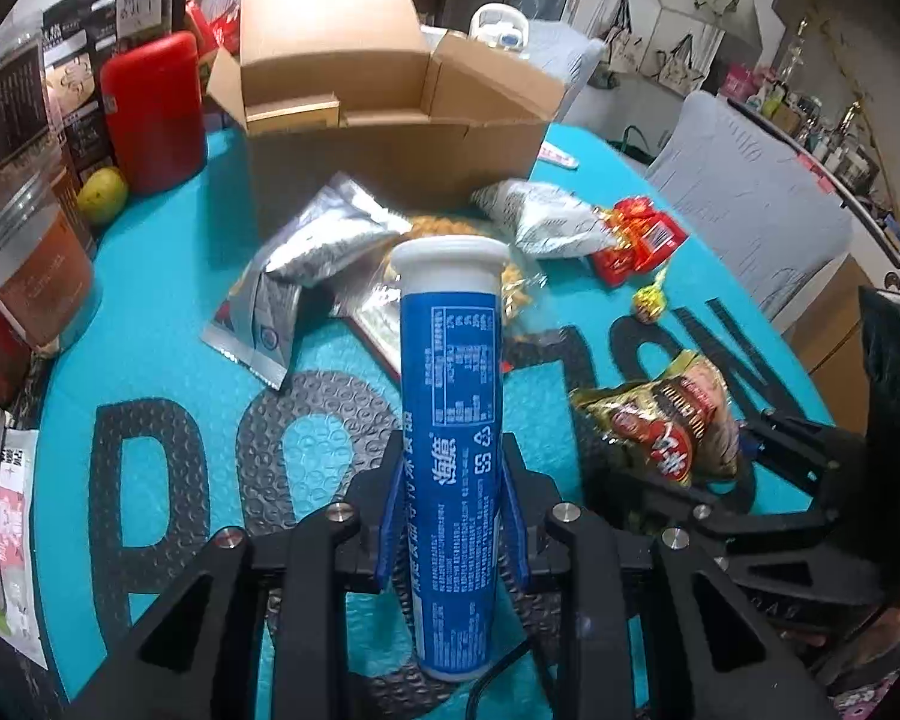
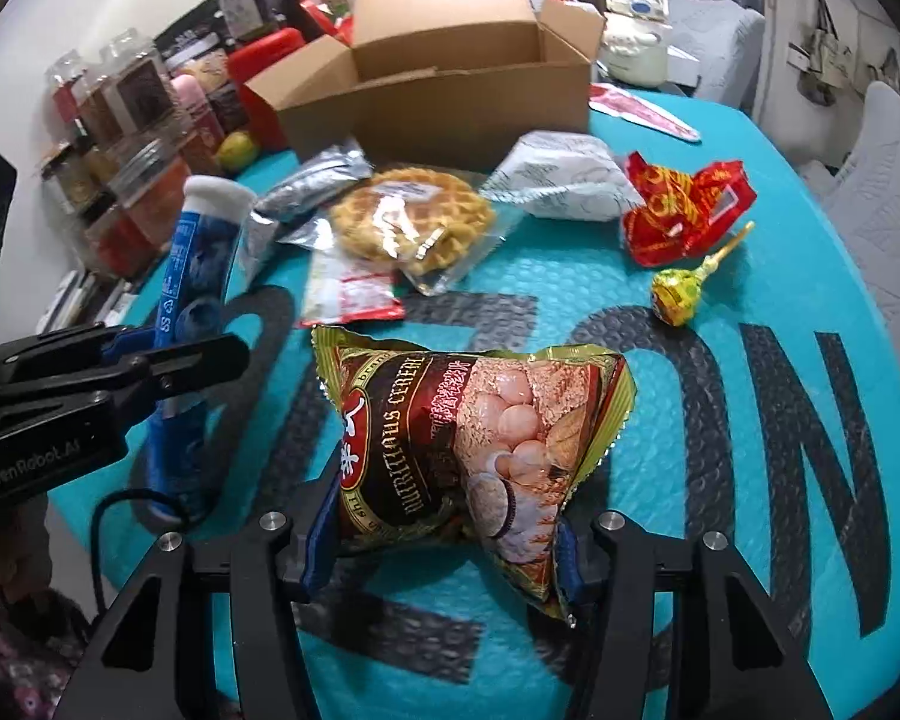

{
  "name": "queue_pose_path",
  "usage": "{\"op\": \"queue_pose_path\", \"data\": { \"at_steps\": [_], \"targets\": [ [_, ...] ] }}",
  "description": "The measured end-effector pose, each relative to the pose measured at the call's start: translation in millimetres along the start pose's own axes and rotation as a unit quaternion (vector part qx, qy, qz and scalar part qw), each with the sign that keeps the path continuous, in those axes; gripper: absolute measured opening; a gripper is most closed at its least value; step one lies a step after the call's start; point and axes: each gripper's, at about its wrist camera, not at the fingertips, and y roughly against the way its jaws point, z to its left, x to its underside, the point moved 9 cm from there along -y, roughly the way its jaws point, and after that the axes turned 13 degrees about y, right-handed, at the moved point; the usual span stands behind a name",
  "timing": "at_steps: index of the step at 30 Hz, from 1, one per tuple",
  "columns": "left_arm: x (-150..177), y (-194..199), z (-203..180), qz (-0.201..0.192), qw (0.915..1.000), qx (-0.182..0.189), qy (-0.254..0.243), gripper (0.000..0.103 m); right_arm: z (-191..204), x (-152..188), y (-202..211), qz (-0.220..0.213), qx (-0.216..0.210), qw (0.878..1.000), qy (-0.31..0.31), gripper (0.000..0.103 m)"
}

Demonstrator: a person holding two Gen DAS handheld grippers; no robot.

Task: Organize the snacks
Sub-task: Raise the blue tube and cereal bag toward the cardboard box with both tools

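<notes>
My left gripper [image 1: 450, 480] is shut on a blue tube [image 1: 450, 360] with a white cap, held upright just above the teal mat [image 1: 168, 276]. From the right wrist view the same tube [image 2: 195, 264] and left gripper [image 2: 168, 360] show at the left. A gold and red cereal bag [image 2: 480, 420] sits between the blue pads [image 2: 321, 540] of my right gripper [image 2: 444, 546], which press its lower sides. The bag [image 1: 660, 420] also shows at the right of the left wrist view. An open cardboard box [image 2: 450, 114] stands at the back of the mat.
Between the box and the grippers lie a waffle pack [image 2: 414, 222], a silver pouch [image 1: 324, 234], a white pouch [image 2: 558, 180], a red wrapper [image 2: 684, 204] and a lollipop [image 2: 678, 294]. Jars [image 1: 24, 276], a red canister [image 1: 153, 108] and a green fruit [image 1: 102, 192] line the left edge.
</notes>
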Motion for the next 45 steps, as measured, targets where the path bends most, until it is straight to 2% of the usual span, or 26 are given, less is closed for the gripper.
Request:
{"op": "queue_pose_path", "data": {
  "at_steps": [8,16,32,45],
  "targets": [
    [-15,28,-11,-0.043,0.9989,0.014,-0.012,0.028,3,-15,20,-0.038,0.004,0.999,-0.002,0.055],
    [-49,57,-24,-0.103,0.9939,0.023,-0.032,0.028,3,-42,35,-0.069,0.01,0.997,0.026,0.055],
    [-129,90,-38,-0.188,0.9802,0.039,-0.048,0.028,-16,-130,62,-0.132,0.026,0.988,0.07,0.055],
    [-220,87,-36,-0.252,0.9665,0.037,-0.034,0.028,-46,-214,57,-0.169,0.023,0.981,0.093,0.055]
  ]
}}
